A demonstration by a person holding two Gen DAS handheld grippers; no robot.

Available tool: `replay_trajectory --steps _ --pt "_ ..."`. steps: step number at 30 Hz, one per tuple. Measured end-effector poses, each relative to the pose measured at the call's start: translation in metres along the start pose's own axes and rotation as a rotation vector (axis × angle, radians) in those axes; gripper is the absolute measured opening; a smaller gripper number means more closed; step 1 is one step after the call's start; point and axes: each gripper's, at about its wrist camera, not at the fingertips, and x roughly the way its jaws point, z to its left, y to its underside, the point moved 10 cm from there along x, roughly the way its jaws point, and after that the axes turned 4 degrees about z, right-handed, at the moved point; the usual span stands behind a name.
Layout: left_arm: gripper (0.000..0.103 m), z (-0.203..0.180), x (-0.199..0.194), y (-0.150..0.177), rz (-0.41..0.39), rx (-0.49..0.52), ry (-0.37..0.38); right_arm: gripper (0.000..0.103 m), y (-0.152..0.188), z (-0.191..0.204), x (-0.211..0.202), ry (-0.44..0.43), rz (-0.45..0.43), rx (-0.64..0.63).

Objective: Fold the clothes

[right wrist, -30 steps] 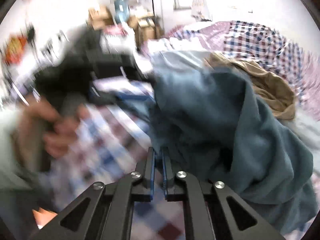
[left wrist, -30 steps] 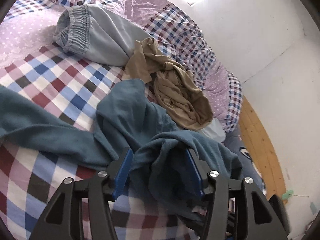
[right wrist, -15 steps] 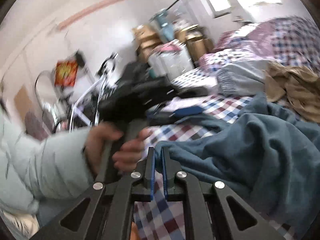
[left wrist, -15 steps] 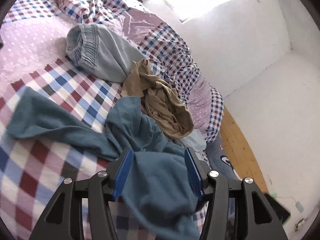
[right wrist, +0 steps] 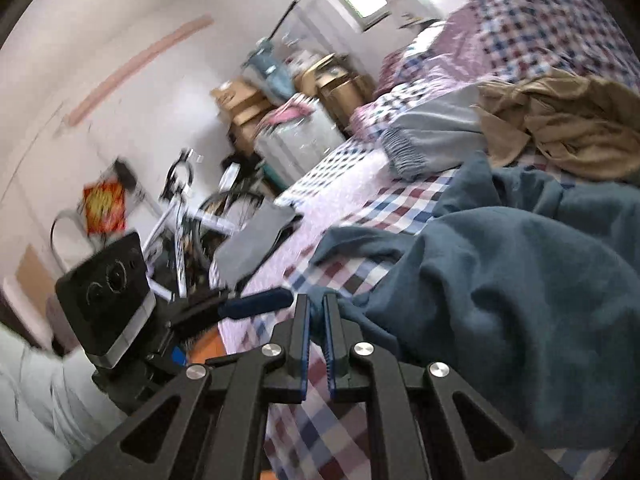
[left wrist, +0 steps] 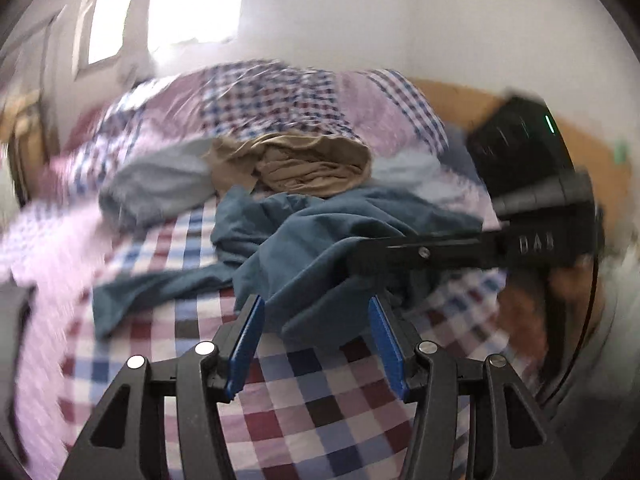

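Teal garment [right wrist: 500, 300]: soft, fleecy, crumpled.

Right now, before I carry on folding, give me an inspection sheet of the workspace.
Surface: checked bedspread, rumpled toward the wall.
Job's things: teal garment bunched in the middle; grey elastic-waist garment and tan garment crumpled beyond it, all unfolded.
Clutter: folded grey cloth at the bed's edge.
Tongs: left tongs open, teal cloth in front of the jaws, not pressed; right tongs shut on an edge of the teal garment.
Cables: nothing seen.
Surroundings: cardboard boxes, a bicycle, bright window; left view is blurred.
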Motion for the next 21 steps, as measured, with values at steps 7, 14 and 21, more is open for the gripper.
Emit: replay_trajectory --steps 7,14,21 --pt "0.056 -0.030 0.028 0.014 0.089 0.132 0.054 0.007 0.020 -0.004 -0.003 0.002 0.104 -0.112" --pt "0.034 -0.049 0.033 0.020 0.123 0.136 0.166 0.008 0.025 -0.002 0.011 0.020 0.147 -0.148" --pt "0.016 -0.031 0.044 0.027 0.186 0.008 0.182 0.008 0.024 0.005 0.012 0.008 0.125 -0.139"
